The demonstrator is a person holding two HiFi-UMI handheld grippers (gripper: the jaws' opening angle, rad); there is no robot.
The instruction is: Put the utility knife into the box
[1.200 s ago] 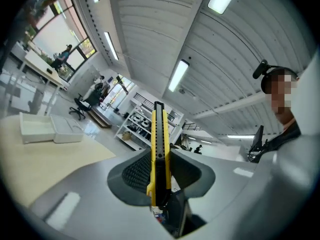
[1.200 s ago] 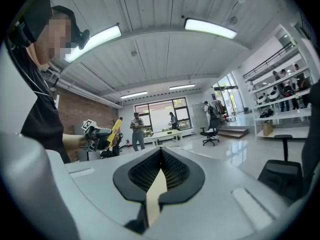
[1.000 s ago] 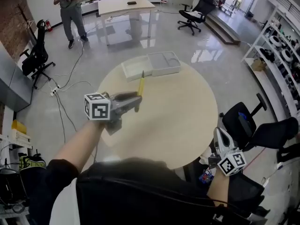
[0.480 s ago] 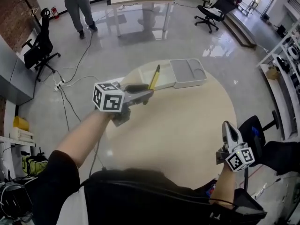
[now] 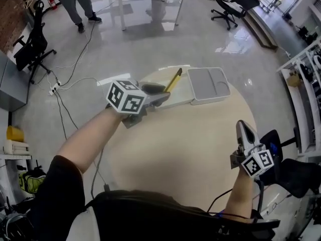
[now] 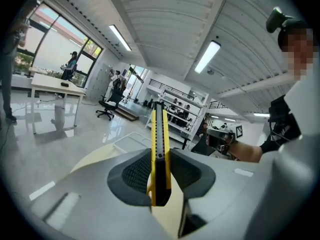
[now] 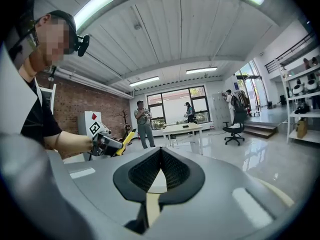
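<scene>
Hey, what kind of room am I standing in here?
Probably an open-plan office or workshop: black swivel office chairs, a long pale wooden desk, and white storage shelves.

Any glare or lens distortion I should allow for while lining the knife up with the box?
Head view: glare on the floor, yet utility knife and box read sharp. Left gripper view: heavy fisheye, dark corners; knife crisp in the left tongs. Right gripper view: same fisheye, bright ceiling light.
</scene>
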